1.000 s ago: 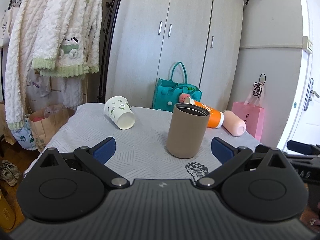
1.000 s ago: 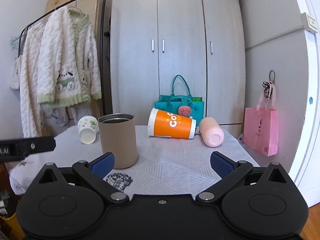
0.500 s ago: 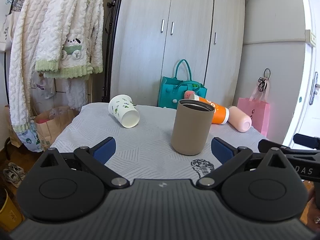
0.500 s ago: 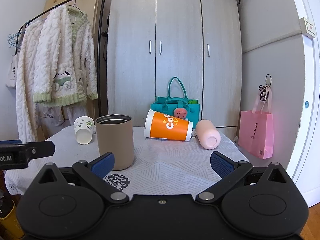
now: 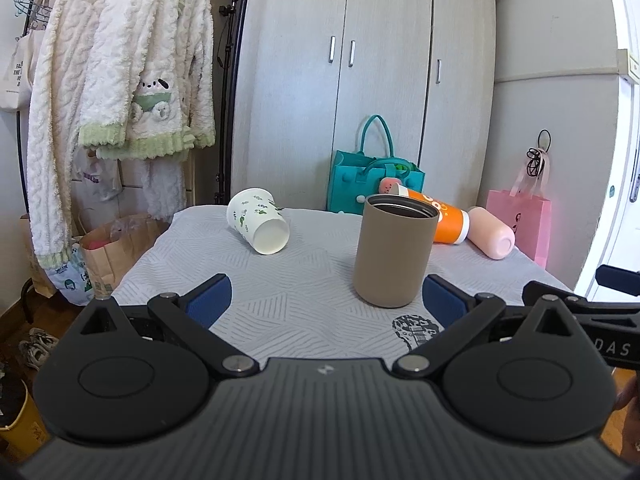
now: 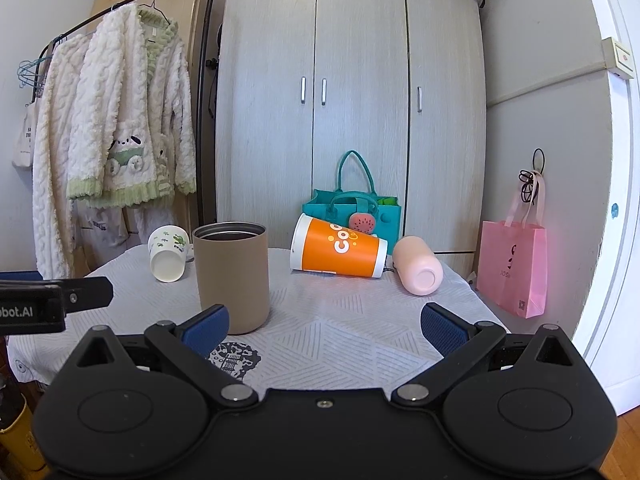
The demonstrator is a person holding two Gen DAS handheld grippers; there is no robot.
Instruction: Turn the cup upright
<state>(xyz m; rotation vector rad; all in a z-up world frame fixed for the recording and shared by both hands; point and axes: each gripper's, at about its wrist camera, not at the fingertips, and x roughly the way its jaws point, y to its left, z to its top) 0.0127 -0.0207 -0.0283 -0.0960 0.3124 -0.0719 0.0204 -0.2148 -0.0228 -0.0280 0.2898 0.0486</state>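
Matt tan cup (image 5: 394, 254) (metal-lined), woven tablecloth (image 5: 304, 280)

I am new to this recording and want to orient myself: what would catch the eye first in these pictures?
The orange cup lies on its side at the back of the table, beside a toppled pink bottle. A tan tumbler stands upright in front, mouth open. At the far left a white patterned paper cup also lies tipped.

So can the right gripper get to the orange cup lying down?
Probably yes. The right gripper is open, and bare cloth lies between it and the orange cup. The tan cup stands off to the left, out of the way.
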